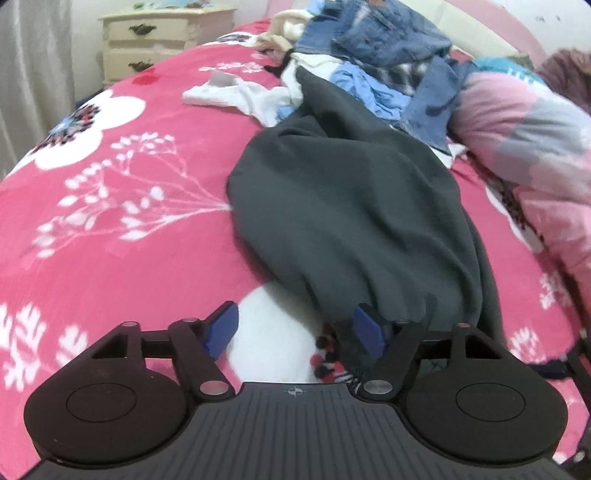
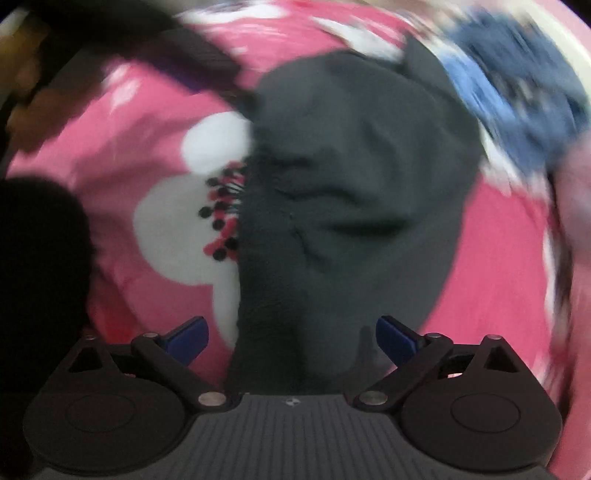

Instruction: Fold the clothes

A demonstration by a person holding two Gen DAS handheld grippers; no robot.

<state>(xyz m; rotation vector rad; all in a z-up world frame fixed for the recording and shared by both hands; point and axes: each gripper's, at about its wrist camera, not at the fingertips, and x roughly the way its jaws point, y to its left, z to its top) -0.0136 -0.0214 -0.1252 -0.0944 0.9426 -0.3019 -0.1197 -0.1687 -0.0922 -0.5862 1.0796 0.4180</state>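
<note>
Garment: dark grey garment (image 1: 351,206), rumpled, ahead of both tongs.
Room: bare pink bedspread (image 1: 129,258) leftward.
Left gripper (image 1: 293,332): agape, holding nothing.
Right gripper (image 2: 291,339): agape, holding nothing.

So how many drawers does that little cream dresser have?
2 show: the cream dresser's upper drawer and, directly below, the lower drawer. Any further ones may be hidden behind the bed.

A: Where does the left wrist camera sit?

B: Low over the bed (image 1: 110,229), just behind the left gripper (image 1: 293,332), facing up the bed toward the clothes pile (image 1: 373,48) and a nightstand (image 1: 159,37) in the far corner.

A: And the right wrist one?

B: Behind the right gripper (image 2: 291,341), tilted down, close above the dark grey garment (image 2: 351,192); the picture is blurred.

A: What do they share?

B: That garment (image 1: 351,199), the pink floral bedspread (image 2: 491,266) and the blue clothes (image 2: 517,96).
</note>
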